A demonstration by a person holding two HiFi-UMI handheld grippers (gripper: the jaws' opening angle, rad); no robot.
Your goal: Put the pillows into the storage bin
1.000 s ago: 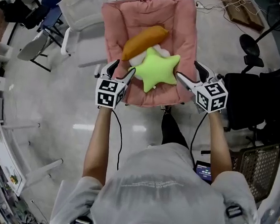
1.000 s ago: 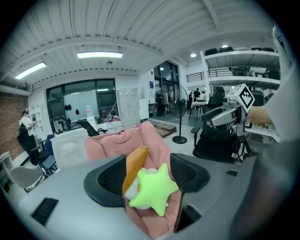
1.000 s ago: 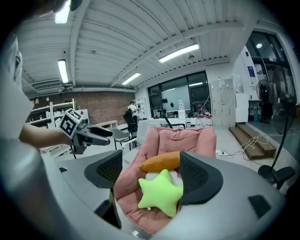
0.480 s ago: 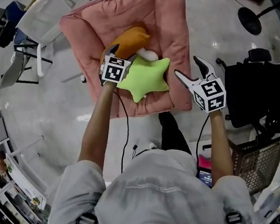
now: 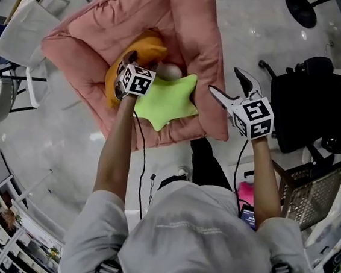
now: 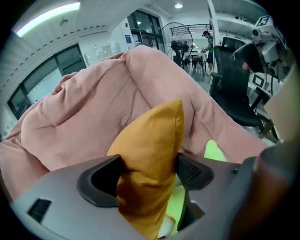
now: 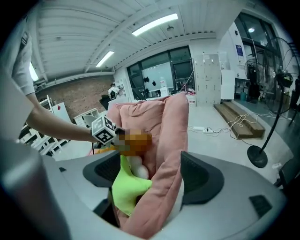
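Task status: the orange pillow (image 5: 148, 46), the green star pillow (image 5: 165, 99) and a pale rounded item (image 5: 169, 71) all lie inside the pink padded storage bin (image 5: 85, 51). On this evidence the placing step is judged essentially complete, and what remains is to withdraw both grippers. The left gripper (image 5: 129, 65) reaches into the bin. Its jaws have just been opening and stand wide apart, with one end of the orange pillow between them, brushing the pads but not clamped. The right gripper (image 5: 223, 80) sits at the bin's right wall. Its jaws have also just been opening and stand wide apart, with the padded rim in line between them, ungripped. Clearances: raised soft walls enclose the pillows on every side, so the left gripper must lift over the near wall to exit. A black office chair (image 5: 310, 99) stands near the right gripper's outer side, limiting sideways travel there. Bare floor (image 5: 66, 146) lies open at the bin's near left, while a white chair (image 5: 21, 29) stands just beside its far left.
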